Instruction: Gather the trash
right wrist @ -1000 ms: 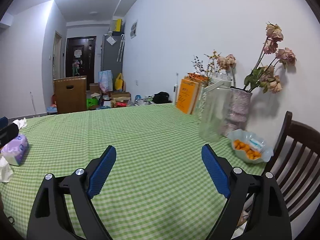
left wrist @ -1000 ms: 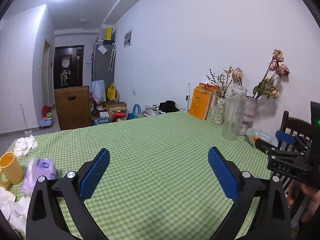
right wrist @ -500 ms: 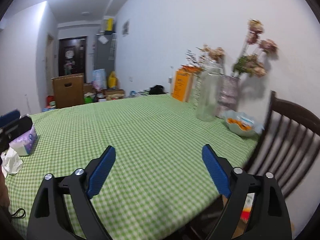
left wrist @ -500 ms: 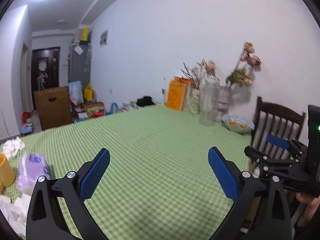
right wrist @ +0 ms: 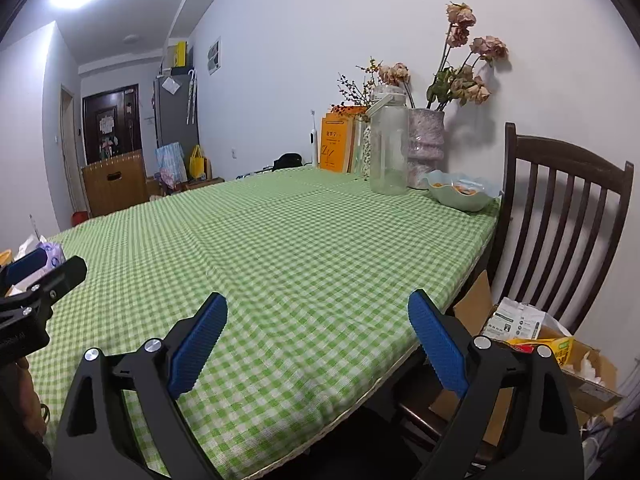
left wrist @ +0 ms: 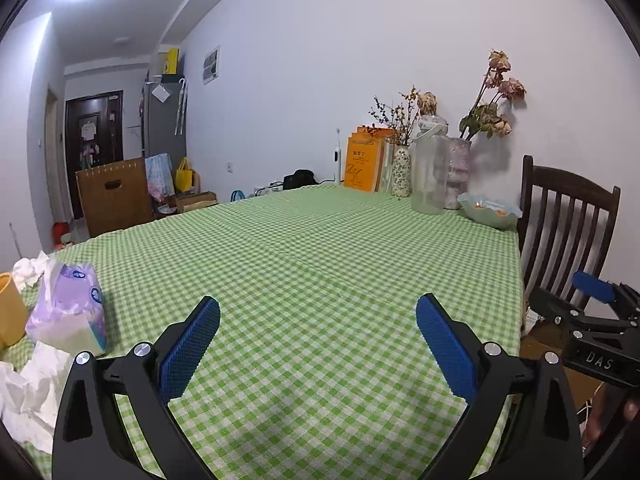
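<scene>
crumpled tissues [left wrist: 28, 392] sit at the tablecloth [left wrist: 320, 264] left edge; both grippers' jaws spread, empty.

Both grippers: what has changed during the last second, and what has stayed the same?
Both cameras swung right: the chair and a cardboard box of trash beside the table came into the right wrist view. Left gripper and right gripper stayed open and empty. The crumpled tissues lie untouched.
</scene>
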Motion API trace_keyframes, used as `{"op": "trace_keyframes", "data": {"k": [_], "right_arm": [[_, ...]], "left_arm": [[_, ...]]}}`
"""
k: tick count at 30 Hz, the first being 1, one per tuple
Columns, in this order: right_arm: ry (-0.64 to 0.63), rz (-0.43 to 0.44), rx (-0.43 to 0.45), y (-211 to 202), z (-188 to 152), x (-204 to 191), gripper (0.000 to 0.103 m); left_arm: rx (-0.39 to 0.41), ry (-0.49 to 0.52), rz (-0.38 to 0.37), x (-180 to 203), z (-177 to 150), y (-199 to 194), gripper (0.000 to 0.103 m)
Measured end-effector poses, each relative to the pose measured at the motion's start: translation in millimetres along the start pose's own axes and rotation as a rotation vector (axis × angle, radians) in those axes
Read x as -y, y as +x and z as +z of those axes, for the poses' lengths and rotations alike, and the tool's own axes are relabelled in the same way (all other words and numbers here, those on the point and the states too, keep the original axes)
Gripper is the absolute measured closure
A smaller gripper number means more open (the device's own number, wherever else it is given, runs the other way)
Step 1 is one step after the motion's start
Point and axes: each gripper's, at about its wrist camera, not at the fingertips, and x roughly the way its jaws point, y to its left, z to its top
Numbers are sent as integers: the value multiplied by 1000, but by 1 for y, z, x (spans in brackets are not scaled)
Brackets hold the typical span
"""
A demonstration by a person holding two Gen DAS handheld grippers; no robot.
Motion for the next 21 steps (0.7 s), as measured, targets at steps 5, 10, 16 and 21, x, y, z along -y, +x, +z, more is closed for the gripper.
{"op": "trace_keyframes", "data": {"k": [5, 10, 16, 21], "right_arm": [[-19, -25, 26, -6, 3, -8, 15], [-15, -11, 37, -8, 5, -11, 15], [-16, 5, 24, -5, 5, -11, 15], [-11, 14, 21, -5, 5, -11, 15]], "left_arm": [[10, 48, 4, 8, -2, -4, 8], [-11, 66, 13, 10, -10, 2, 8], [-22, -4, 25, -1, -12, 7, 8], [-22, -17, 33, -3, -12, 6, 8]]}}
